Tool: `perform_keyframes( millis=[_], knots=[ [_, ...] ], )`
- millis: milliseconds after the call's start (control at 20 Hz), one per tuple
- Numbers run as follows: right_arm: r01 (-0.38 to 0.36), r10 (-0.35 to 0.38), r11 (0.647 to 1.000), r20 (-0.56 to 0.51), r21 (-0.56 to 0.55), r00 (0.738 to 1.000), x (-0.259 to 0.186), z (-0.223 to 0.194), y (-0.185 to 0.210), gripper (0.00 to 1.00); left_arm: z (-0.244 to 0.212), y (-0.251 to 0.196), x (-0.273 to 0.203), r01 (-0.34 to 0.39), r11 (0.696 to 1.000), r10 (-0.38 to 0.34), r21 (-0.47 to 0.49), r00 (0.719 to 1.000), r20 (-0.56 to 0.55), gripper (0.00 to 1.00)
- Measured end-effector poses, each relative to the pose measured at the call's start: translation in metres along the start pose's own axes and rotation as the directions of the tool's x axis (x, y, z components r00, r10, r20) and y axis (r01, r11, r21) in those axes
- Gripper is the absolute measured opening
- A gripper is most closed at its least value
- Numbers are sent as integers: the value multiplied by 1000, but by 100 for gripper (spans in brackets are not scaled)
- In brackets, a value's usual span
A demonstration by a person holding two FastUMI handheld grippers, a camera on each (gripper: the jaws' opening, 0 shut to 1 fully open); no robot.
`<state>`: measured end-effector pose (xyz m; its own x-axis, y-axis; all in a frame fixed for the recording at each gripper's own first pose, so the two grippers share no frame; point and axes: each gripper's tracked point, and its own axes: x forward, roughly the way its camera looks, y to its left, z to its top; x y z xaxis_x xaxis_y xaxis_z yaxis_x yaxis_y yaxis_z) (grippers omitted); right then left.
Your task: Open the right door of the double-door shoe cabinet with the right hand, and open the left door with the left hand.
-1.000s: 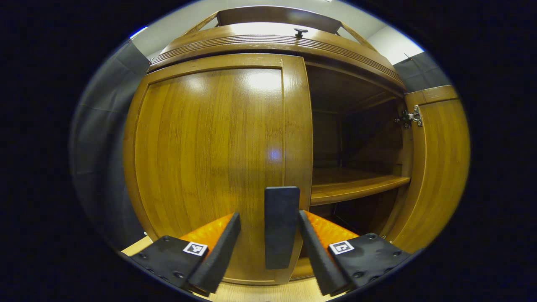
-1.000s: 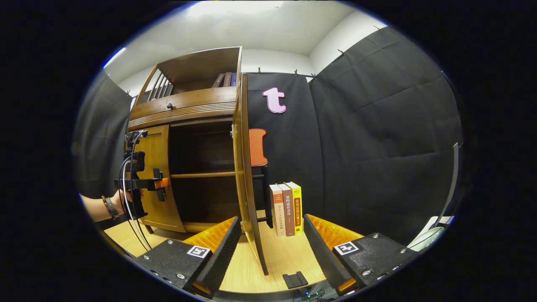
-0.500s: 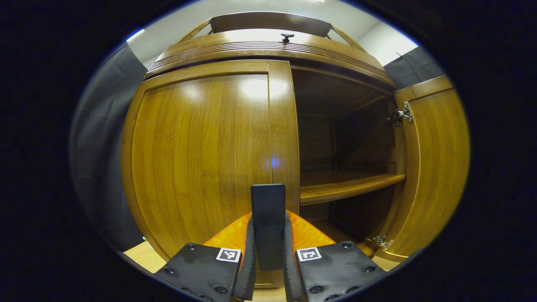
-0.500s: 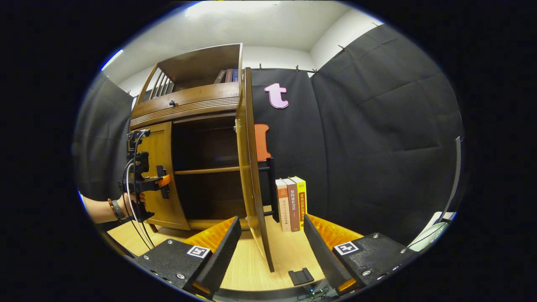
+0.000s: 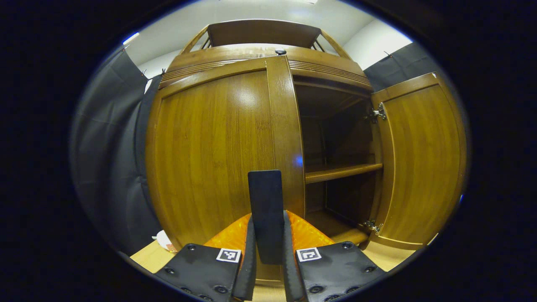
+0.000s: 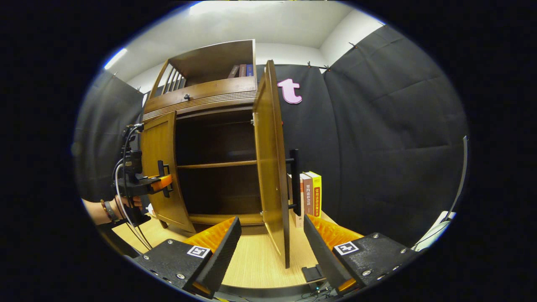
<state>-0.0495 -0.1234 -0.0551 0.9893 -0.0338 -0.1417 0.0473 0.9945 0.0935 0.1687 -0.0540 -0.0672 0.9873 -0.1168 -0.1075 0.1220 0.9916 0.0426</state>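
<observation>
The left gripper pinched the left door's handle; the right gripper stood spread, empty. A skewed pull could slip the pinch.

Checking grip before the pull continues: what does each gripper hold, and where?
The left gripper is shut on the left door's handle, near its lower end. The right gripper is open, holding nothing.

Two cabinet doors, one shelf, three upright books

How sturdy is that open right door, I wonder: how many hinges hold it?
2. The upper hinge sits near the top of the right door's inner edge, the lower hinge near its bottom. The edge between them looks bare.
</observation>
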Motion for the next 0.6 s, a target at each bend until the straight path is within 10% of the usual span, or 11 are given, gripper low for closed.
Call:
perform_keyframes(
  millis=[600],
  knots=[
    [-45,45,999,7,14,999,6,4,15,92,0,49,-88,-75,996,72,-48,995,-66,31]
  ],
)
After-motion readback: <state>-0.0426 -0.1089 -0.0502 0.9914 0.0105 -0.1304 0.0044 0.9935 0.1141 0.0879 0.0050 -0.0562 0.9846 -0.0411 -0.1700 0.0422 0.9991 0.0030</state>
